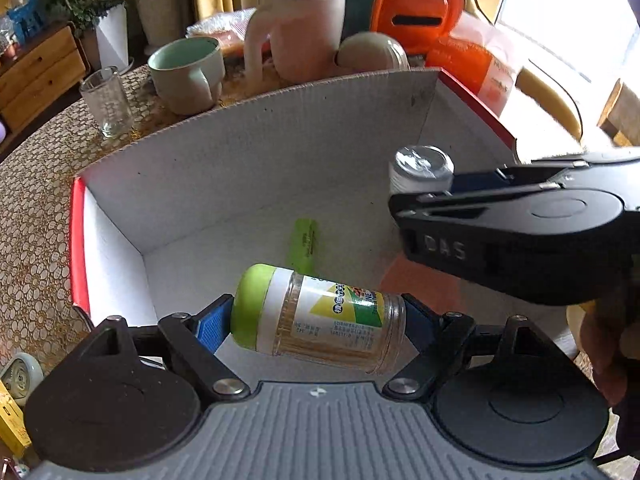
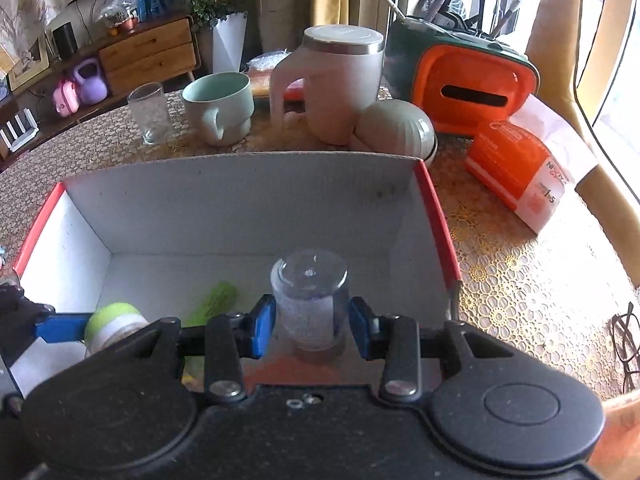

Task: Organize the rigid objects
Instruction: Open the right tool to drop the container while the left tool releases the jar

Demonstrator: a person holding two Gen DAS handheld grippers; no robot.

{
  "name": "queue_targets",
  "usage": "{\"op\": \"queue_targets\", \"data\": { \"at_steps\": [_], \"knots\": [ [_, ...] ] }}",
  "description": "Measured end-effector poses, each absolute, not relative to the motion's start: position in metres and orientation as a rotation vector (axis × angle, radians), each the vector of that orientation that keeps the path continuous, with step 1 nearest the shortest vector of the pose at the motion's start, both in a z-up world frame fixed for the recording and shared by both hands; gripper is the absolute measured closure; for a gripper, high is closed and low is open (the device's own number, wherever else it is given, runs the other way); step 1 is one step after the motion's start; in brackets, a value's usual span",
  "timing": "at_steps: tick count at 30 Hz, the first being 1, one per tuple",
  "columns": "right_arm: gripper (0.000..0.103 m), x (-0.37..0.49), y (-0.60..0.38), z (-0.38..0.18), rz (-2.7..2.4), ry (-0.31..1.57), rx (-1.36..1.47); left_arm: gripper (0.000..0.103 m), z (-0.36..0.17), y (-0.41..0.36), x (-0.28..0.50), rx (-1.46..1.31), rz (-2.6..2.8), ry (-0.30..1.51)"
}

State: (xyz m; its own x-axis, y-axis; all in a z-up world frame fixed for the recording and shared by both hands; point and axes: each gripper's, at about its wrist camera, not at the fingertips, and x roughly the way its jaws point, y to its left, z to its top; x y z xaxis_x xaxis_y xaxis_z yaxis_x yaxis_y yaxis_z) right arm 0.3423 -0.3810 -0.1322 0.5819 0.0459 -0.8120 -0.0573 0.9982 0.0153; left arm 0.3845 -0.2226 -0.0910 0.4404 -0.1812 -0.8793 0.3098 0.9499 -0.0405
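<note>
1. Cardboard, white inside with red edges, forms the open box (image 1: 256,168) that serves as landmark; both grippers are held over its interior.
2. A toothpick jar (image 1: 320,316) with a green cap is clamped end to end by the left gripper (image 1: 318,322), its long axis lying crosswise above the box floor.
3. A clear plastic container (image 2: 310,300) is seen between the pads of the right gripper (image 2: 312,326); a small gap shows on one side, so a grip cannot be confirmed.
4. A green marker (image 1: 303,244) lies on the box floor, beyond the jar.
5. Lowering the jar is judged the likely next move.

Left claw (image 1: 316,322) and right claw (image 2: 312,326) both clamped.
</note>
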Motion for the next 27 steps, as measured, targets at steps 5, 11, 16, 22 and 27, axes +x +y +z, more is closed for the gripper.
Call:
{"op": "queue_targets", "data": {
  "at_steps": [5, 11, 16, 22, 27],
  "knots": [
    [0.065, 0.346, -0.383, -0.135, 0.07, 0.962, 0.004, 0.015, -0.101, -0.226, 0.391, 0.13, -0.298, 1.155],
    [0.061, 0.347, -0.385, -0.136, 0.067, 0.966, 0.021, 0.017, -0.104, -0.232, 0.394, 0.14, -0.303, 1.179],
    [0.056, 0.344, -0.386, -0.132, 0.072, 0.962, 0.03, 0.016, -0.102, -0.229, 0.392, 0.145, -0.317, 1.165],
    [0.05, 0.335, -0.382, -0.122, 0.079, 0.948, 0.042, 0.016, -0.093, -0.22, 0.383, 0.114, -0.322, 1.13],
    [0.046, 0.323, -0.373, -0.111, 0.087, 0.929, 0.027, 0.016, -0.077, -0.212, 0.369, 0.111, -0.316, 1.085]
  ]
}}
